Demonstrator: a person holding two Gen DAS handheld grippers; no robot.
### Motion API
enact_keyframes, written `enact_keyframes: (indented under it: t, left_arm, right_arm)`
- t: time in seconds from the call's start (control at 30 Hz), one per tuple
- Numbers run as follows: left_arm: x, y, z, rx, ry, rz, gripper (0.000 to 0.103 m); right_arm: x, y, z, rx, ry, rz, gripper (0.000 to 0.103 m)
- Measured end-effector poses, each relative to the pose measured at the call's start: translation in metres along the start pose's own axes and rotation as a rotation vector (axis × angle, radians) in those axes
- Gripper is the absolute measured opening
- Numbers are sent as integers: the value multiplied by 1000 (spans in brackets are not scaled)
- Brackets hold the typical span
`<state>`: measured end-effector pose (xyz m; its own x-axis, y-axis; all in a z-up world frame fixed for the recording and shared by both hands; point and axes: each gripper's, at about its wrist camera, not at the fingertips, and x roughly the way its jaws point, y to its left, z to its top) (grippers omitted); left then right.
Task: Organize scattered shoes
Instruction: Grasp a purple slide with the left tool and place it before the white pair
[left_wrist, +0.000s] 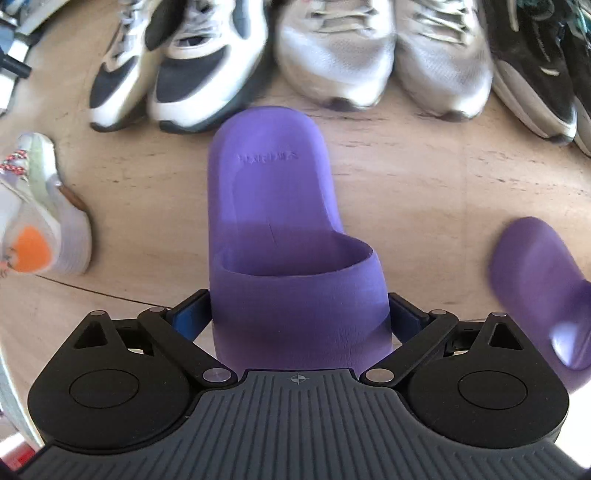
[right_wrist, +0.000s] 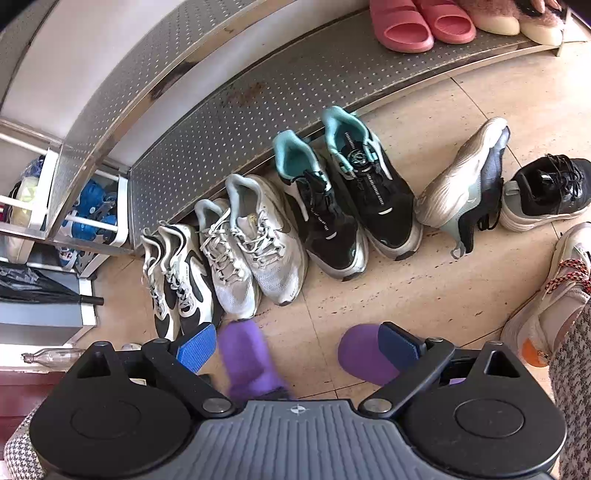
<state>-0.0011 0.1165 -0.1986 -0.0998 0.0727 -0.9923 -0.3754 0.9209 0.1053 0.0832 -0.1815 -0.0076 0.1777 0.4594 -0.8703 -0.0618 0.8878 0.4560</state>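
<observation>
My left gripper (left_wrist: 299, 314) is shut on the strap end of a purple slide (left_wrist: 273, 206), its blue pads pressing both sides; the heel points toward the shoe row. A second purple slide (left_wrist: 543, 288) lies at the right, blurred. In the right wrist view my right gripper (right_wrist: 295, 347) is open and high above the floor; both purple slides show below it, one (right_wrist: 247, 354) between the pads, one (right_wrist: 364, 354) by the right pad (right_wrist: 399, 347). Along the rack stand black-and-white sneakers (right_wrist: 177, 280), white sneakers (right_wrist: 251, 251) and black-and-teal sneakers (right_wrist: 343, 199).
A metal shoe rack (right_wrist: 207, 122) holds pink slides (right_wrist: 421, 22) and fuzzy slippers on its shelf. A grey shoe (right_wrist: 465, 184) lies on its side, a black shoe (right_wrist: 550, 192) beside it. A white-and-orange sneaker (left_wrist: 37, 210) is worn on a foot nearby. A bottle (right_wrist: 48, 356) lies left.
</observation>
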Motion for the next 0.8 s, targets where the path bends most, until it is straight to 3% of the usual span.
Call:
enact_keyframes:
  t: [0.07, 0.13, 0.3, 0.47, 0.57, 0.6, 0.7, 0.8]
  left_arm:
    - [8, 11, -1, 28, 70, -4, 97]
    - [2, 14, -4, 76, 109, 77, 94]
    - [-59, 12, -2, 258, 51, 179, 95]
    - [-161, 23, -14, 327, -113, 94, 100]
    - [-174, 13, -31, 337, -162, 11, 101]
    - [-174, 8, -37, 336, -176, -21, 101]
    - [-145, -4, -43, 309, -135, -60, 96]
    - [-132, -15, -37, 362, -88, -41, 94]
  right_arm:
    - [7, 7, 0, -21, 13, -10, 96]
    - [15, 10, -3, -42, 29, -33, 96]
    - [41, 8, -15, -137, 87, -143, 96]
    - [72, -2, -32, -274, 154, -273, 96]
    - [91, -9, -42, -356, 195, -351, 94]
    - [97, -11, -45, -384, 208, -376, 88]
    - [116, -17, -55, -466, 248, -454, 53]
    - [135, -26, -62, -521, 293, -517, 48]
